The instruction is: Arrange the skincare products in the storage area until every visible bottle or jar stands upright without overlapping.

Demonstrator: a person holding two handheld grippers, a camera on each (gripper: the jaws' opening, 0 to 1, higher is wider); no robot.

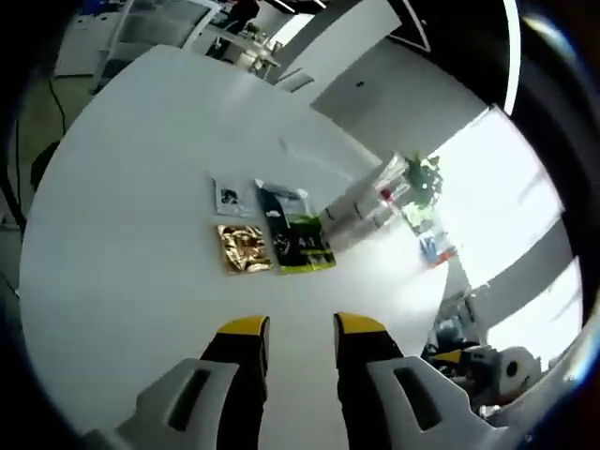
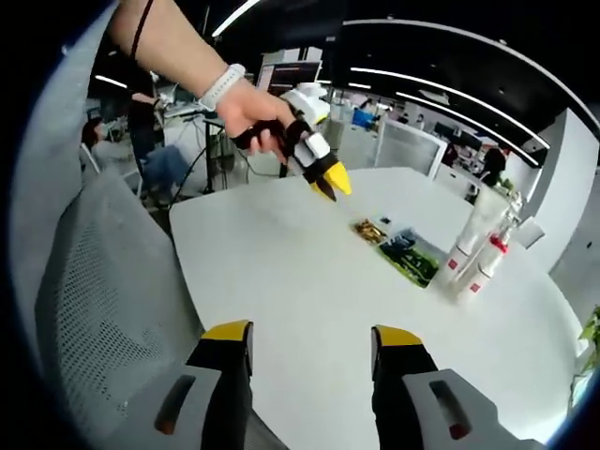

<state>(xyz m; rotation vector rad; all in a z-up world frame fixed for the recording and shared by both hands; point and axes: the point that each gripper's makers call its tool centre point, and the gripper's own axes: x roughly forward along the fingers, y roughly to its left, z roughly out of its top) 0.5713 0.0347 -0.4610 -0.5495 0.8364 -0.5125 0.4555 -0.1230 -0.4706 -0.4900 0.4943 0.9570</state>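
Note:
Several white skincare bottles (image 2: pixel 480 246), some with red caps, stand upright close together at the far side of the white table (image 2: pixel 300 281). In the left gripper view the same bottles (image 1: pixel 364 210) sit past flat sachets. My left gripper (image 1: pixel 302 327) is open with nothing between its yellow-tipped jaws, hovering above the table short of the sachets. It also appears held by a hand as the left gripper (image 2: pixel 330 178) above the table's far left. My right gripper (image 2: pixel 312 334) is open and empty over the near table edge, far from the bottles.
A gold sachet (image 1: pixel 244 248), a dark green sachet (image 1: pixel 300 240) and a small white one (image 1: pixel 228 197) lie flat beside the bottles. A grey mesh chair (image 2: pixel 89 281) stands at the near left. A potted plant (image 1: pixel 422 178) is beyond the table.

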